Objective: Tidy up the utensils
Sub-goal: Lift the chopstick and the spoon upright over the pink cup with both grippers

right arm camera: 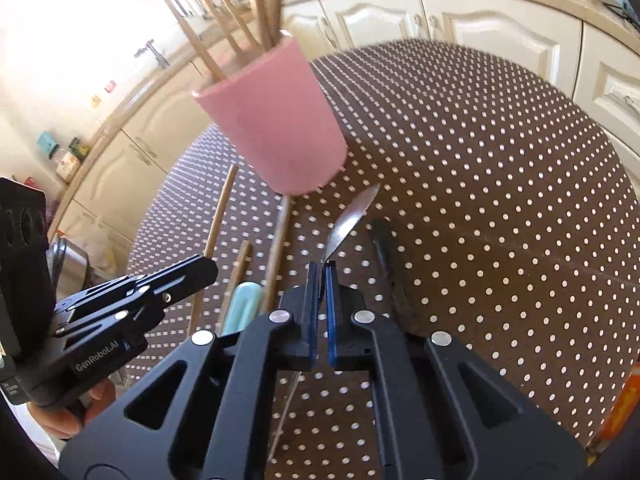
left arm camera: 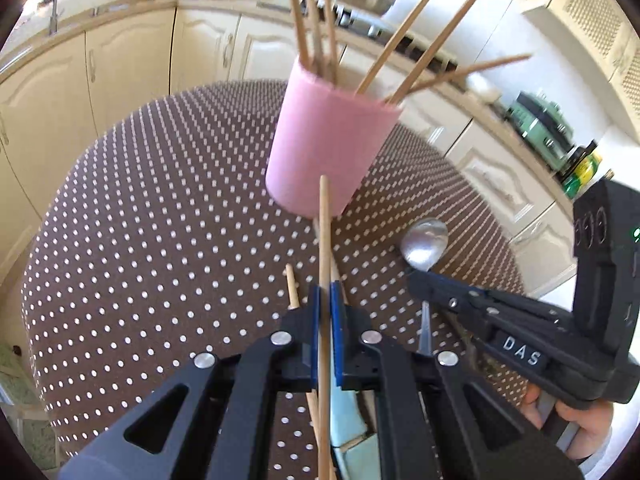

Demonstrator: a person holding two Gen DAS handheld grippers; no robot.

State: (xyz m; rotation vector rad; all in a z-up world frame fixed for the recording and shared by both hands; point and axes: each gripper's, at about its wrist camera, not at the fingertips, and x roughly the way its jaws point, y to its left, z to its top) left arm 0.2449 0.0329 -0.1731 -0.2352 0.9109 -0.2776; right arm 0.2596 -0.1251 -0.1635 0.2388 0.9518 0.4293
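A pink cup (left arm camera: 328, 148) (right arm camera: 276, 128) stands on the brown dotted tablecloth (left arm camera: 160, 200) with several wooden chopsticks (left arm camera: 400, 40) leaning out of it. My left gripper (left arm camera: 328, 292) (right arm camera: 200, 272) is shut on one wooden chopstick (left arm camera: 324, 232), whose tip points up toward the cup's base. My right gripper (right arm camera: 322, 276) (left arm camera: 424, 280) is shut on the neck of a metal spoon (right arm camera: 348, 220) (left arm camera: 425, 242); its bowl sticks out ahead, just right of the cup. A hand (left arm camera: 576, 428) holds the right gripper's handle.
Loose chopsticks (left arm camera: 293, 286) (right arm camera: 277, 248) lie on the cloth between the grippers and the cup. A pale blue handle (right arm camera: 240, 304) (left arm camera: 348, 412) and a dark utensil (right arm camera: 390, 272) lie beside them. Cream cabinets (left arm camera: 132, 68) and a counter ring the table.
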